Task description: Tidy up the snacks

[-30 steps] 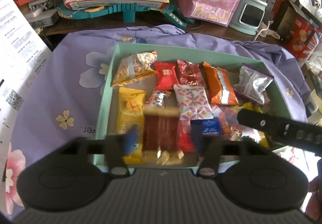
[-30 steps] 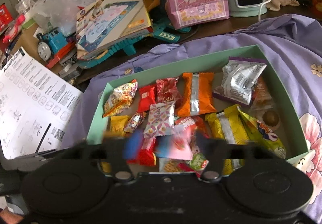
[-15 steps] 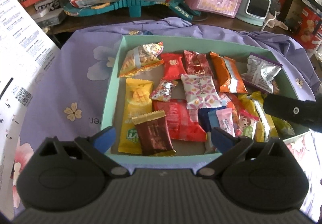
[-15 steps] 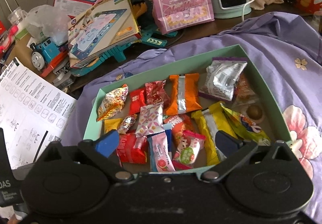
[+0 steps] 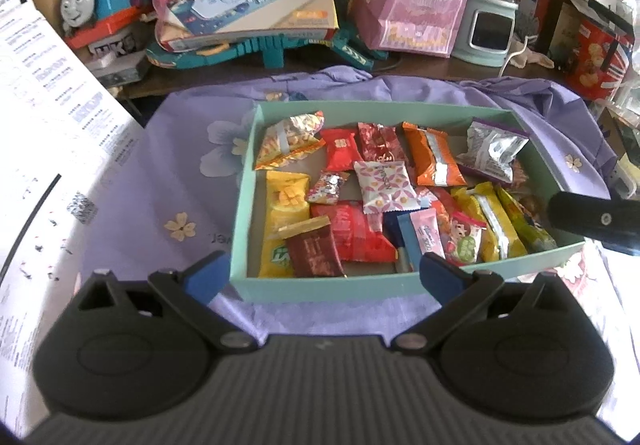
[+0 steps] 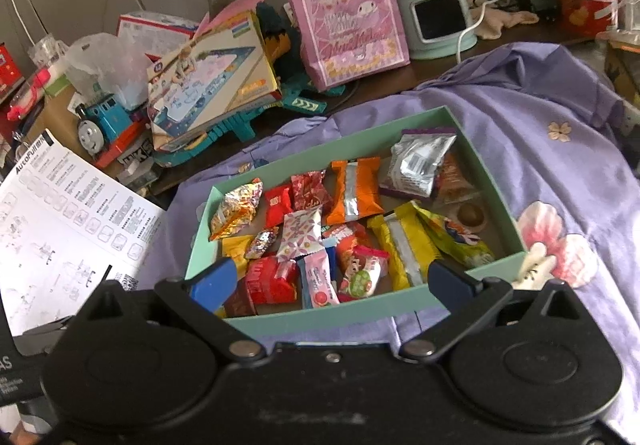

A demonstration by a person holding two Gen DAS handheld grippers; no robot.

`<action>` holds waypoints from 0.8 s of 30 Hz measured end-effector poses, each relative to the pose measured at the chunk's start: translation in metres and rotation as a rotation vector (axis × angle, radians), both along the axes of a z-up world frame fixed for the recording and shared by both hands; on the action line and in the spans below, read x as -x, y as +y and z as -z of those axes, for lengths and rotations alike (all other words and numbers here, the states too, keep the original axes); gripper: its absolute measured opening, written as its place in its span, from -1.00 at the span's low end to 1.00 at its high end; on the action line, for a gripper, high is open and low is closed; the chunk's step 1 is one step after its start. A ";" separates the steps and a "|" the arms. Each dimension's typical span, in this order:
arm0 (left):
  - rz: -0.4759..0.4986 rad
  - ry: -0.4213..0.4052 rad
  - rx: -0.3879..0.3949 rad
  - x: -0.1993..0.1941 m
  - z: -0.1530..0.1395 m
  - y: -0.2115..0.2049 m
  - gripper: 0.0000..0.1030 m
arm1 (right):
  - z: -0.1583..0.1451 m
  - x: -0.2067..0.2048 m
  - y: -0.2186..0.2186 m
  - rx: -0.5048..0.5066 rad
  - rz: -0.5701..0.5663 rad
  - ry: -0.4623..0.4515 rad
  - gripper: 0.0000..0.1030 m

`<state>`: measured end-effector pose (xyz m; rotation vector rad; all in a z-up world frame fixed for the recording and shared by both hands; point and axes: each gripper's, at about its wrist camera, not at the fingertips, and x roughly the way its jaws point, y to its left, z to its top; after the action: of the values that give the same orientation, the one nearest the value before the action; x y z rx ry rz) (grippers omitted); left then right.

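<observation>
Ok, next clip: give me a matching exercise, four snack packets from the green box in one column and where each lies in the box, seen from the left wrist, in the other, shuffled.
Things:
1. brown packet
2. silver packet
3. orange packet
4. white packet with pink flowers

Places in the green box:
A. far right corner
B. middle of the box
C. near left, on the yellow packet
D. far row, left of the silver one

Pairs: 1-C, 2-A, 3-D, 4-B

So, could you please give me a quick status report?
Left gripper and right gripper open, empty. Snack packets loose inside mint-green cardboard box. Nothing blocking.
</observation>
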<state>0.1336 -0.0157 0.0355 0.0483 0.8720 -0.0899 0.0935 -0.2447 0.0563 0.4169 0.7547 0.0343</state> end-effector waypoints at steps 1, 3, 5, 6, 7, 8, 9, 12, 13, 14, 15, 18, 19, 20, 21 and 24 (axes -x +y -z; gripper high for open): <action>-0.002 -0.005 0.002 0.005 -0.003 0.001 1.00 | -0.003 0.005 -0.002 0.002 0.003 -0.006 1.00; -0.007 -0.016 0.002 0.014 -0.009 0.004 1.00 | -0.008 0.016 -0.006 0.006 0.011 -0.015 1.00; -0.012 -0.029 -0.001 0.023 -0.013 0.007 1.00 | -0.012 0.026 -0.009 0.009 0.023 -0.022 1.00; -0.015 -0.033 -0.001 0.027 -0.015 0.009 1.00 | -0.015 0.031 -0.011 0.013 0.032 -0.024 1.00; -0.017 -0.037 0.001 0.032 -0.017 0.011 1.00 | -0.016 0.036 -0.013 0.018 0.042 -0.023 1.00; -0.019 -0.039 0.004 0.036 -0.017 0.013 1.00 | -0.017 0.041 -0.014 0.022 0.054 -0.020 1.00; -0.021 -0.039 0.006 0.039 -0.017 0.015 1.00 | -0.016 0.046 -0.016 0.025 0.065 -0.016 1.00; -0.035 -0.033 0.007 0.050 -0.014 0.022 1.00 | -0.012 0.058 -0.020 0.031 0.087 0.012 1.00; -0.041 -0.029 0.007 0.053 -0.011 0.025 1.00 | -0.010 0.061 -0.021 0.039 0.090 0.024 1.00; -0.049 -0.023 0.007 0.056 -0.009 0.029 1.00 | -0.008 0.065 -0.021 0.056 0.092 0.037 1.00; -0.055 -0.018 0.008 0.058 -0.007 0.032 1.00 | -0.006 0.069 -0.020 0.073 0.093 0.047 1.00; -0.082 0.003 0.015 0.064 0.001 0.043 1.00 | 0.003 0.080 -0.016 0.124 0.086 0.074 1.00; -0.092 0.008 0.016 0.065 0.004 0.046 1.00 | 0.006 0.082 -0.014 0.133 0.081 0.086 1.00; -0.098 0.012 0.016 0.067 0.007 0.048 1.00 | 0.011 0.085 -0.014 0.141 0.075 0.101 1.00; -0.106 0.015 0.015 0.069 0.010 0.051 1.00 | 0.016 0.089 -0.012 0.146 0.070 0.116 1.00; -0.124 0.035 0.007 0.074 0.021 0.056 1.00 | 0.032 0.094 -0.007 0.164 0.062 0.162 1.00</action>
<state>0.0596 0.0401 0.0148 -0.0144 0.9077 0.0221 -0.0009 -0.2520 0.0246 0.2883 0.8963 -0.1202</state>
